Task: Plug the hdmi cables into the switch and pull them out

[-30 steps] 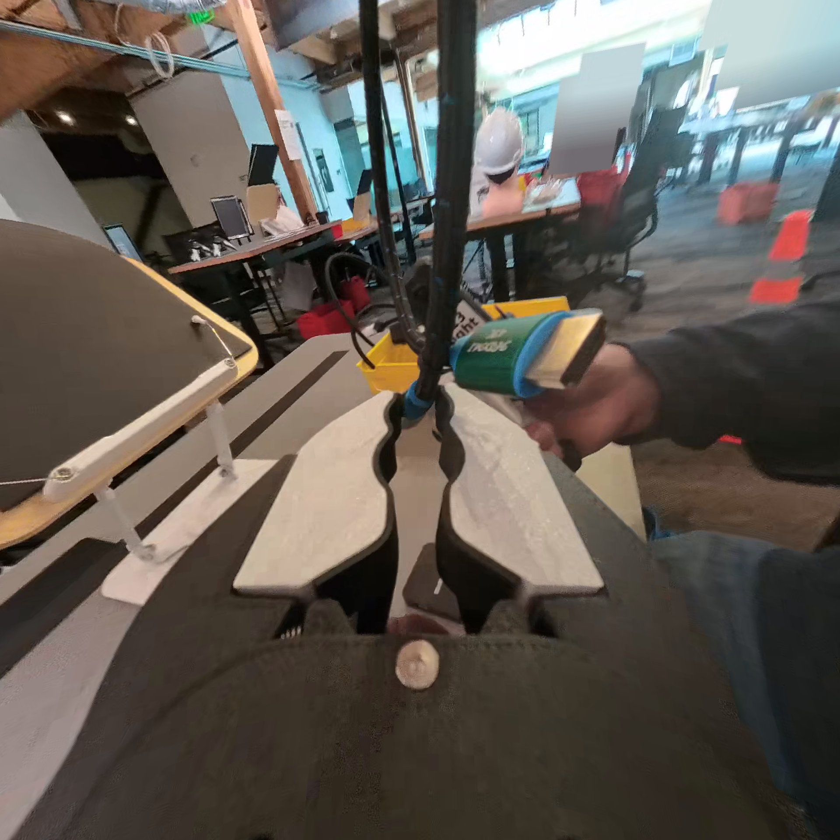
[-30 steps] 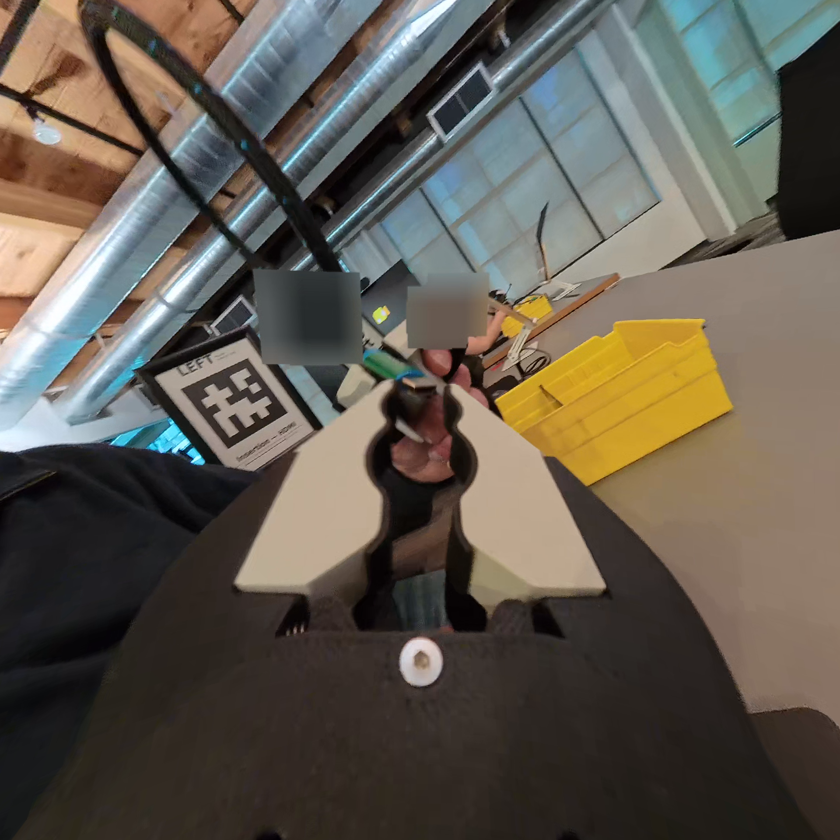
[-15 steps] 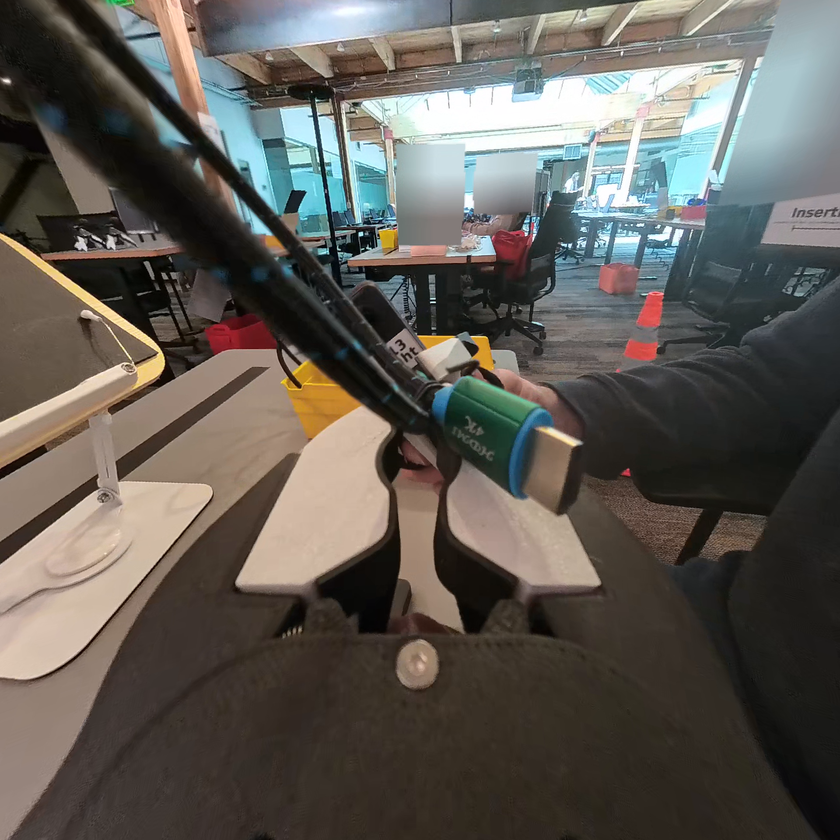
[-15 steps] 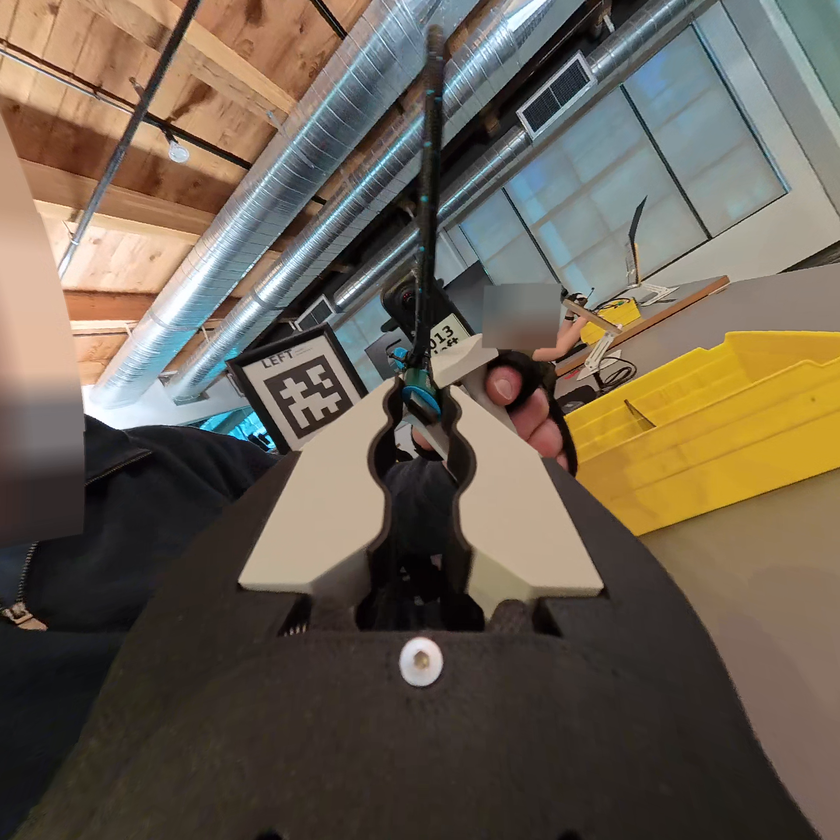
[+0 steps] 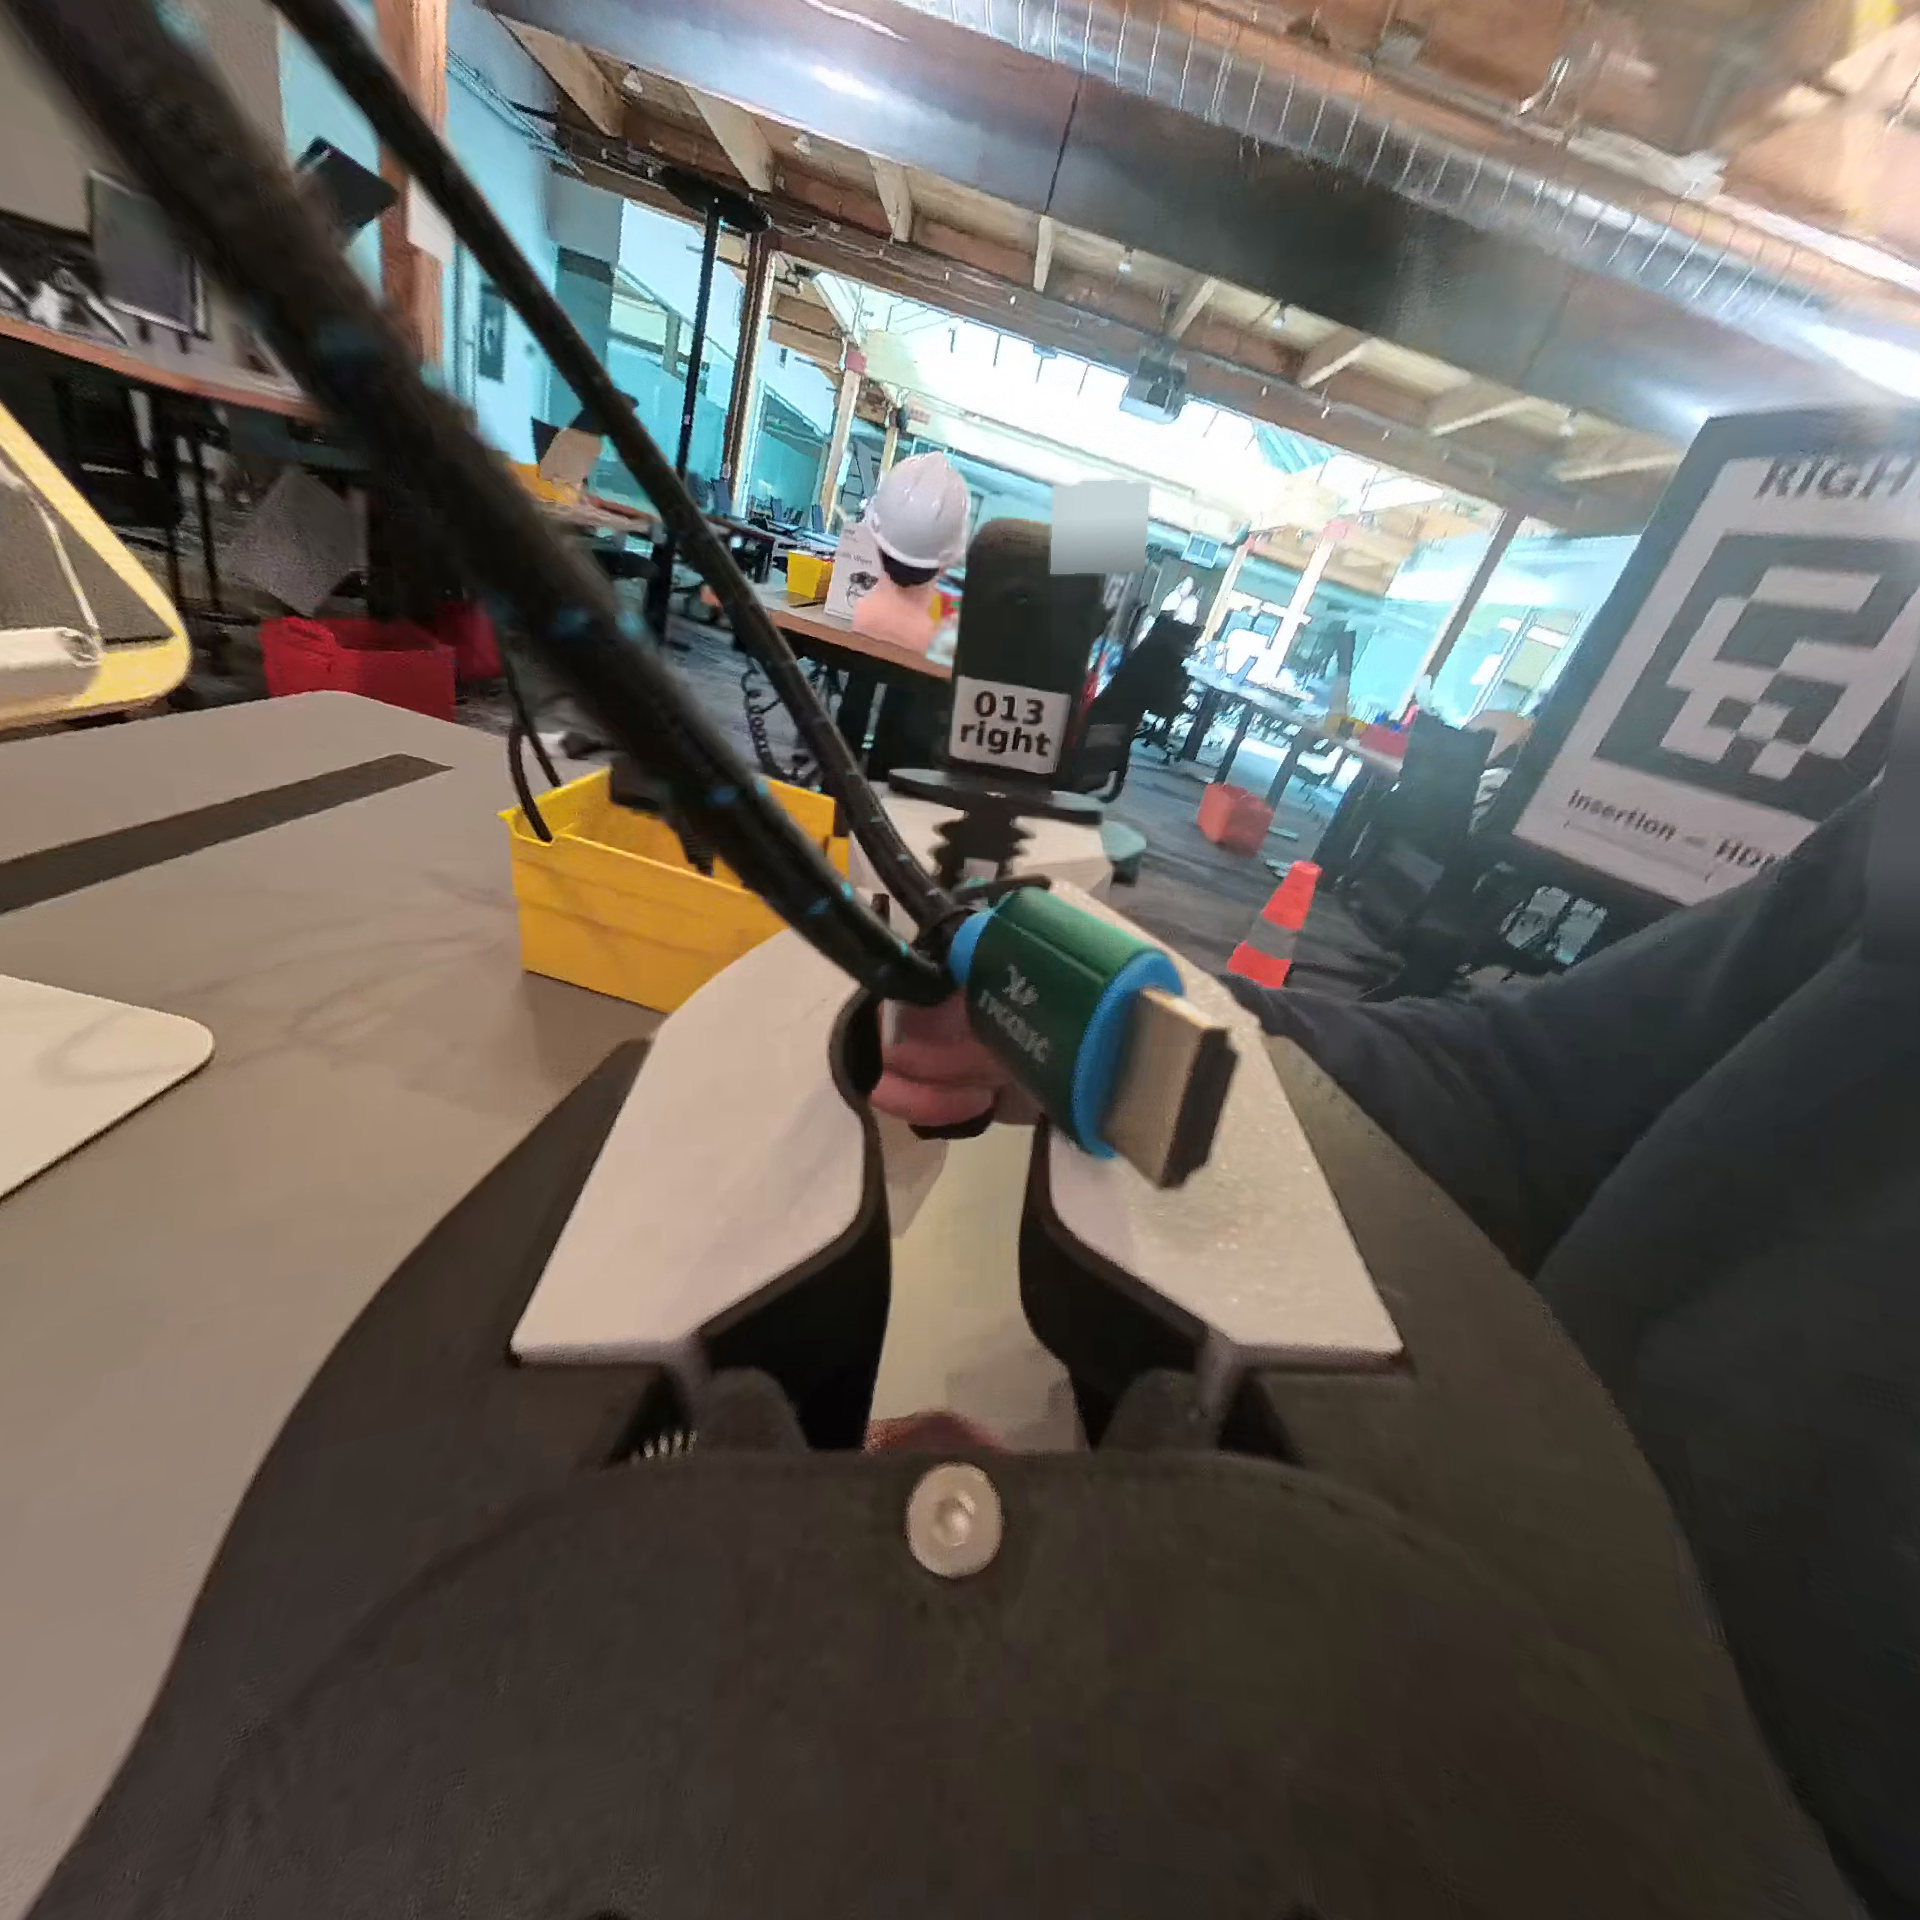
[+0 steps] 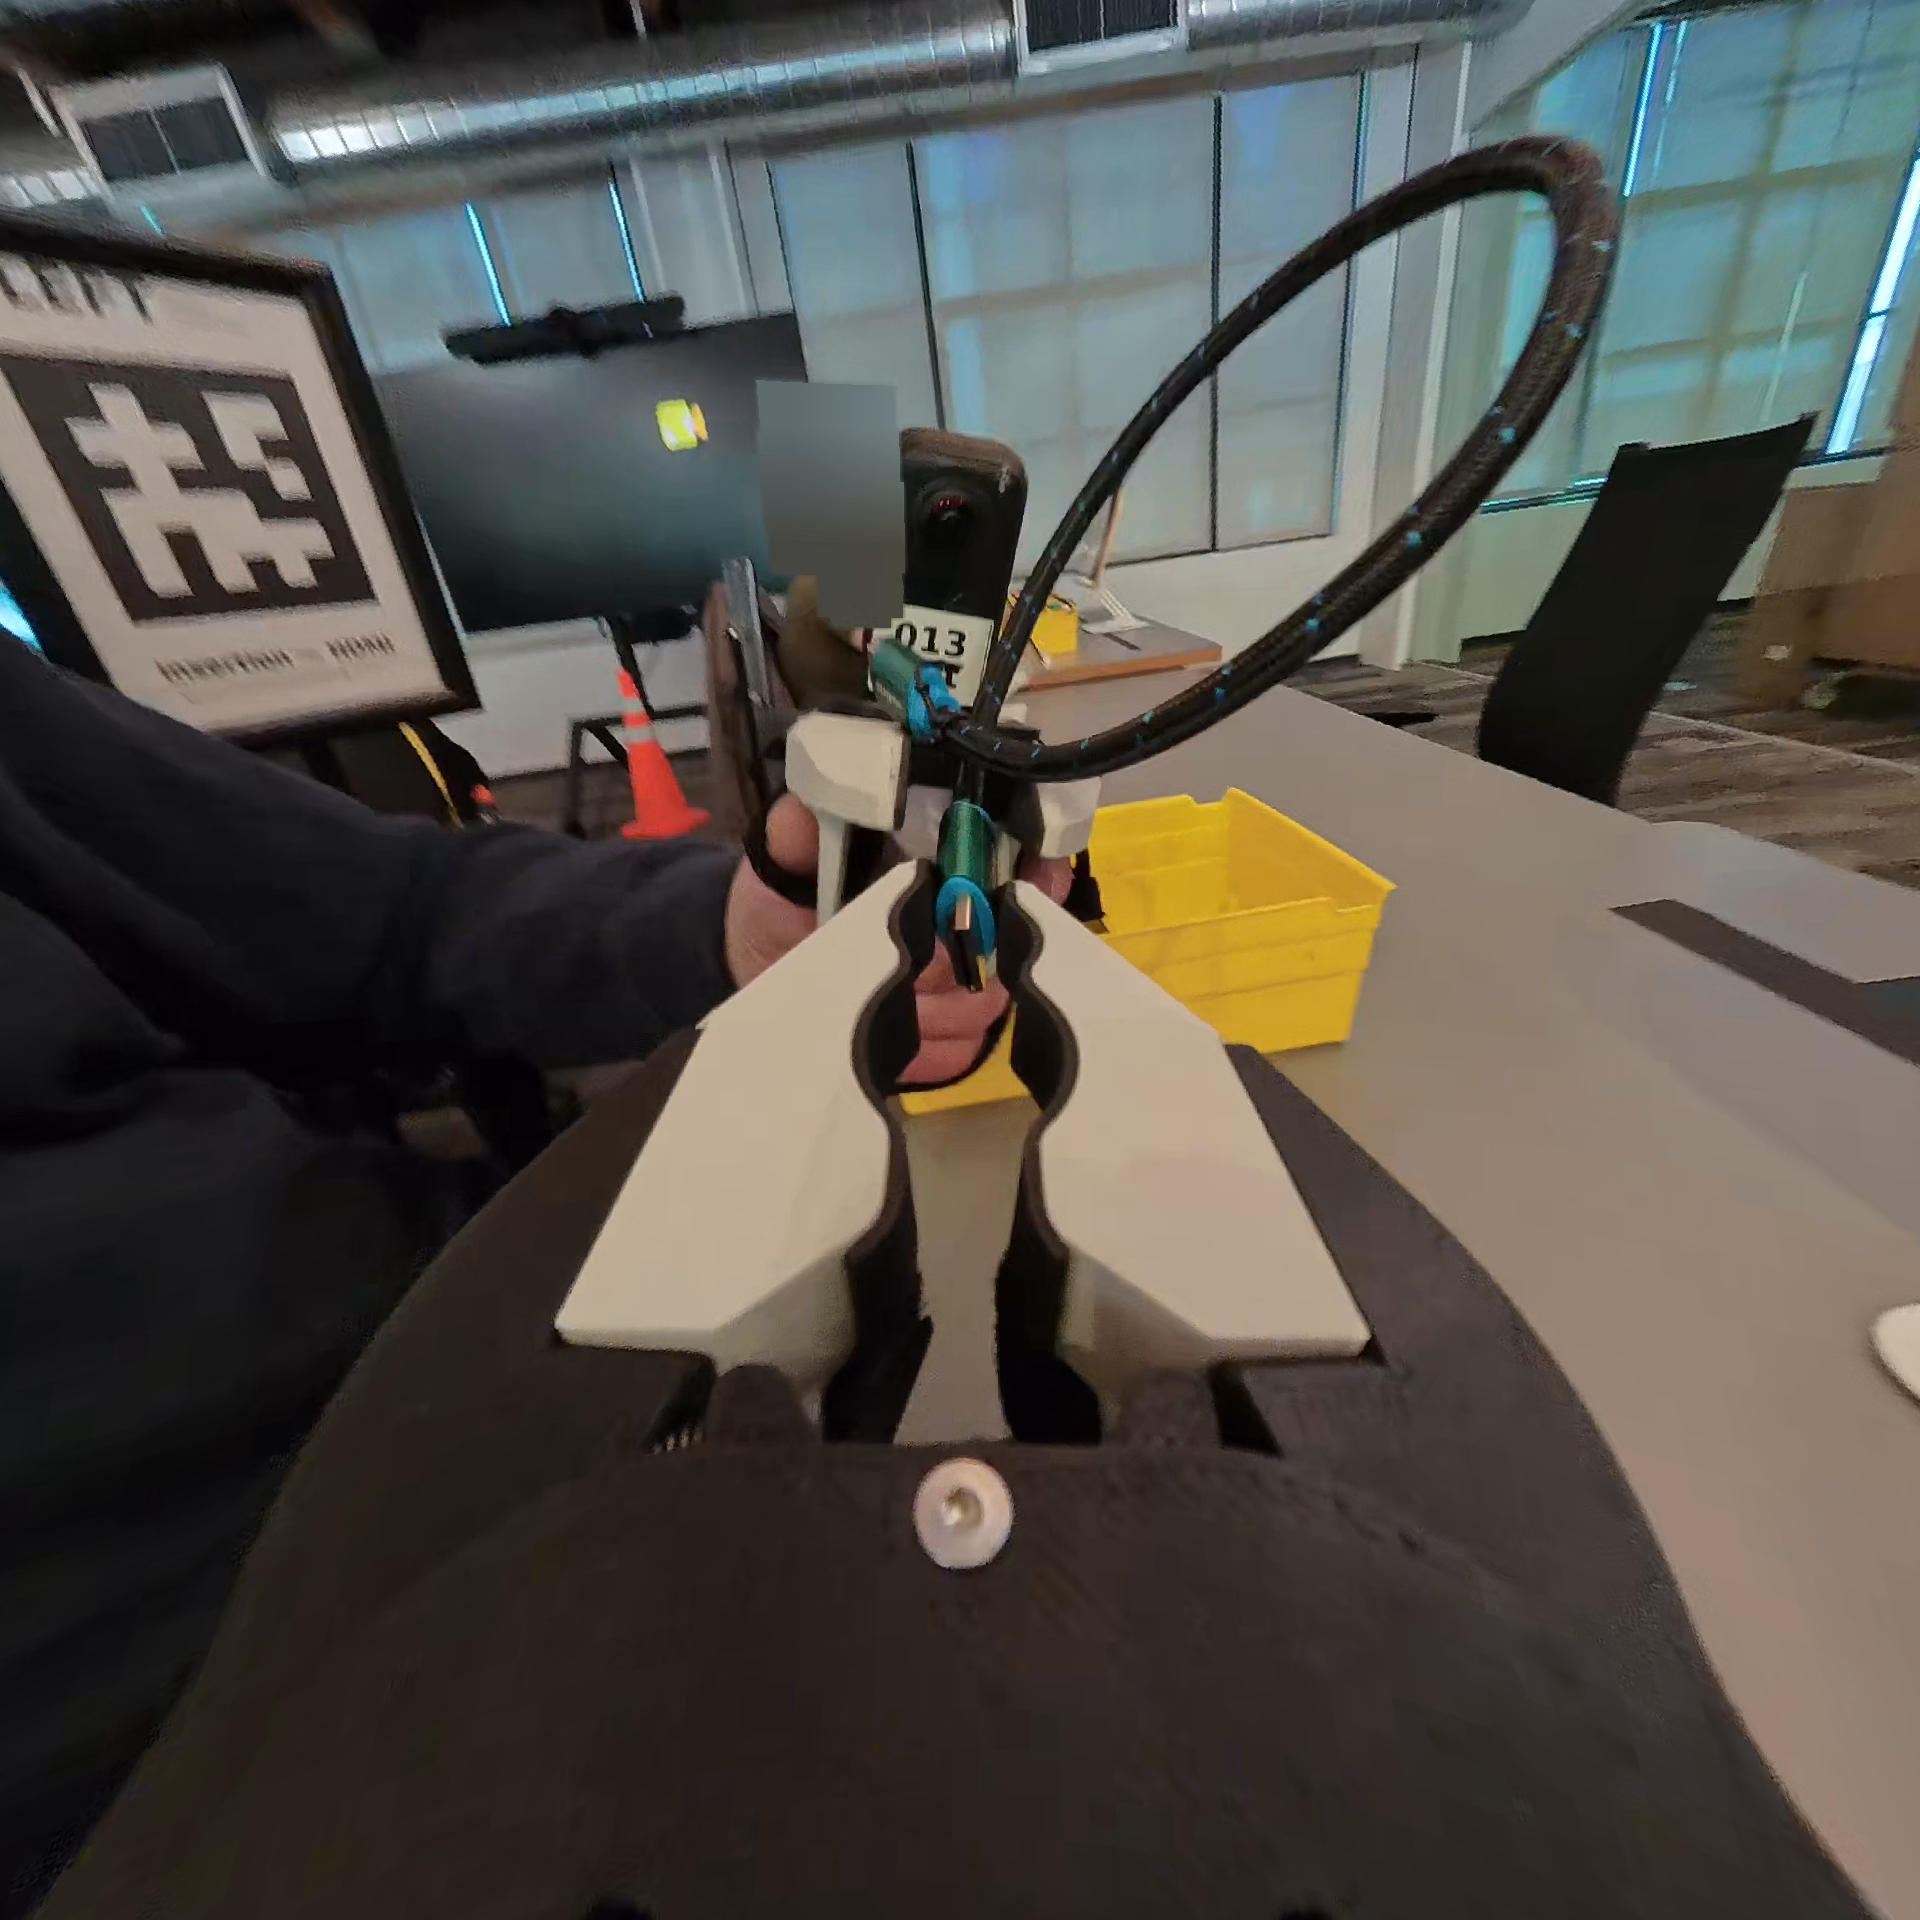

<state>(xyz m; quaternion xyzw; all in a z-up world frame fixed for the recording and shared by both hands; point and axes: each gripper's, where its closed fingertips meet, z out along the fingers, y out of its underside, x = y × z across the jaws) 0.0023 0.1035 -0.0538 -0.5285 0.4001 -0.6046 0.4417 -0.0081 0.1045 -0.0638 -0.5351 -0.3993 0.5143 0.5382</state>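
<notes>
My left gripper (image 5: 951,1023) is clamped on the braided black cable (image 5: 582,665) right behind its plug (image 5: 1081,1039); the plug is a green metal-looking cylinder with blue rubbery collars and a flat gold tip, sticking out to the right over the white finger (image 5: 1195,1216). The cable runs up and left out of view, thick and woven with blue flecks. My right gripper (image 6: 961,930) is pinched on a second plug (image 6: 966,883), same green barrel and blue collar, gold tip pointing down between the wavy black pads. Its cable (image 6: 1455,499) arcs up in a big stiff loop and comes back to the other gripper, which shows beyond with its white blocky fingers and a dark camera on top. Both are held up off the grey matte worktop (image 6: 1558,1143). A yellow plastic bin (image 6: 1247,935) sits on the worktop behind the plugs. I can't see the switch in either view. An orange cone (image 6: 649,769) stands on the floor further back.
</notes>
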